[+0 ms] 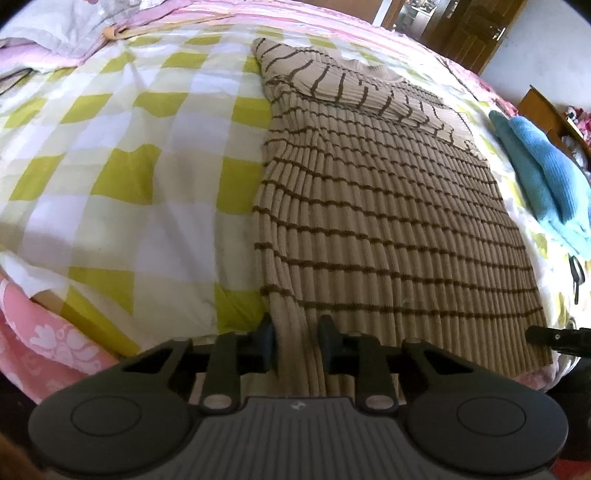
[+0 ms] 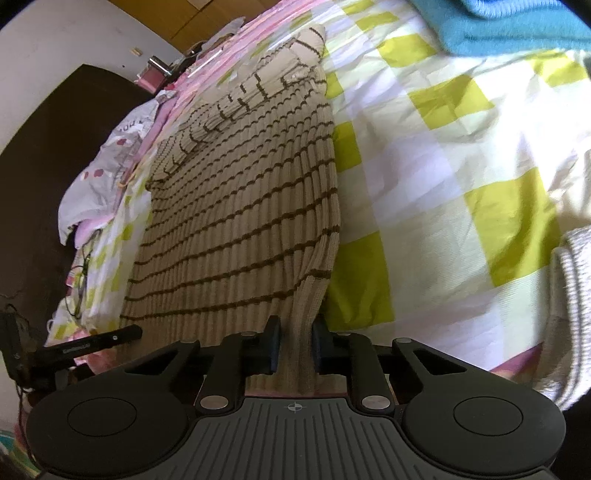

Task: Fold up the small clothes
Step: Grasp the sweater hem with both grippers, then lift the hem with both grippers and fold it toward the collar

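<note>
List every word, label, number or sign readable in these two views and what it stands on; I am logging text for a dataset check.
No text reads clearly.
White bag beside the striped sweater: dark letters, too distorted to read.
Left gripper side bar, seen in the right wrist view: pale lettering, too small and blurred.
Right gripper body: only a crosshair mark.
Left wrist view: small logo mark on the gripper body, no words.

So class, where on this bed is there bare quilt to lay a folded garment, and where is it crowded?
Free: the checked quilt left of the sweater, up to the pink bedding. Also the quilt between sweater and white knit, below the blue towel. Crowded: the sweater's far side, with bags and cables.
</note>
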